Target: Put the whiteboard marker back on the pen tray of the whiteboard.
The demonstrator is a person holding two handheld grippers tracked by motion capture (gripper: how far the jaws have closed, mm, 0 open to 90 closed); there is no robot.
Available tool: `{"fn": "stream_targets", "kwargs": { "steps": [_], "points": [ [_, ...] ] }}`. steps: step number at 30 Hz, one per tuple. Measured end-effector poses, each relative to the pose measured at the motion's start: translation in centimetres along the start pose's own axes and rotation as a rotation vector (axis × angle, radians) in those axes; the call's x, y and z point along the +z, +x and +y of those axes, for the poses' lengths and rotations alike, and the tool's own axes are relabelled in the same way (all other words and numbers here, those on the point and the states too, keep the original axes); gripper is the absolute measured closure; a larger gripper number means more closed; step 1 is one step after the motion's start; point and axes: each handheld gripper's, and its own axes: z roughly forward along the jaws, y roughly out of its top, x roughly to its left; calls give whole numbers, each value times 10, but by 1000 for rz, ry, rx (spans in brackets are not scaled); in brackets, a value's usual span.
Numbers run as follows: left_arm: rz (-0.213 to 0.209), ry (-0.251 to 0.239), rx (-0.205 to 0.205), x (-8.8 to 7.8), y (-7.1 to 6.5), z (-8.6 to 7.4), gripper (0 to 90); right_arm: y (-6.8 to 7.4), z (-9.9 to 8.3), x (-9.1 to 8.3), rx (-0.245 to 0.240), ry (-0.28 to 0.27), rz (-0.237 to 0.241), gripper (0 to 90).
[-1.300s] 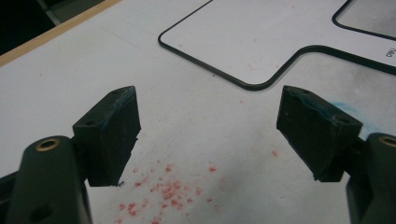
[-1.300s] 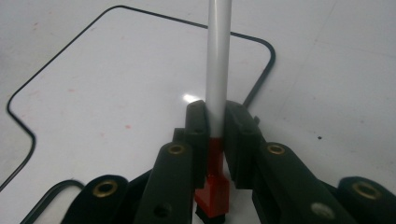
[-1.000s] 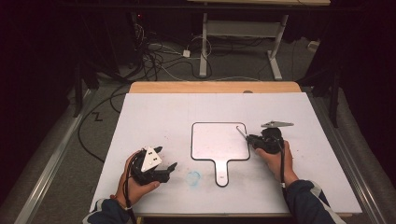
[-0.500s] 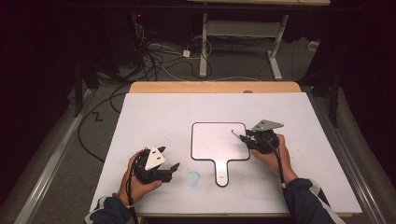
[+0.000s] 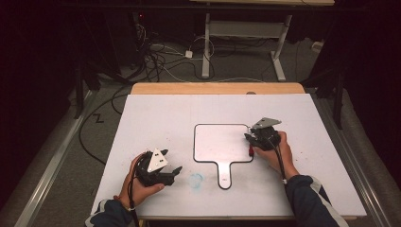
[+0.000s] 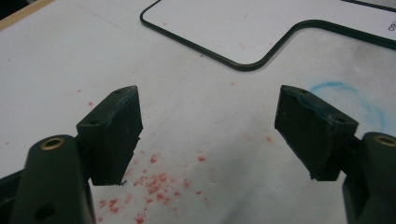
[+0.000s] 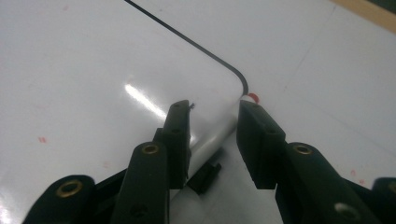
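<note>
**A count of what is on the tabletop**

One tabletop [image 5: 156, 113], covered with one white sheet.

One small whiteboard [image 5: 222, 142] with a single handle, lying flat on it.

One marker [image 7: 212, 144], white with a red tip, lying along the whiteboard's edge.

Two grippers, one in each hand: the left gripper [image 5: 176, 171] and the right gripper [image 5: 249, 139]. Each has two black fingers [image 6: 114, 133], four in all.

One faint blue ring smudge [image 5: 196, 178] beside the handle.

Many small red specks [image 6: 154, 179], too scattered to count.
</note>
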Motion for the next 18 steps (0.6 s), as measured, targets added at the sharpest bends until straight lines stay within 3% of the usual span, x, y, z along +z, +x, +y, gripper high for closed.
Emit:
{"fn": "stream_targets", "kwargs": {
  "steps": [3, 14, 18],
  "points": [
    [0, 4, 4, 0, 0, 0, 221, -3, -3, -1, 41, -2, 16, 657],
    [1, 9, 7, 0, -1, -1, 218, -6, -7, -2, 64, -12, 26, 598],
    [7, 5, 7, -1, -1, -1, 212, -6, -6, -8, 81, -62, 41, 568]
  ]
}}
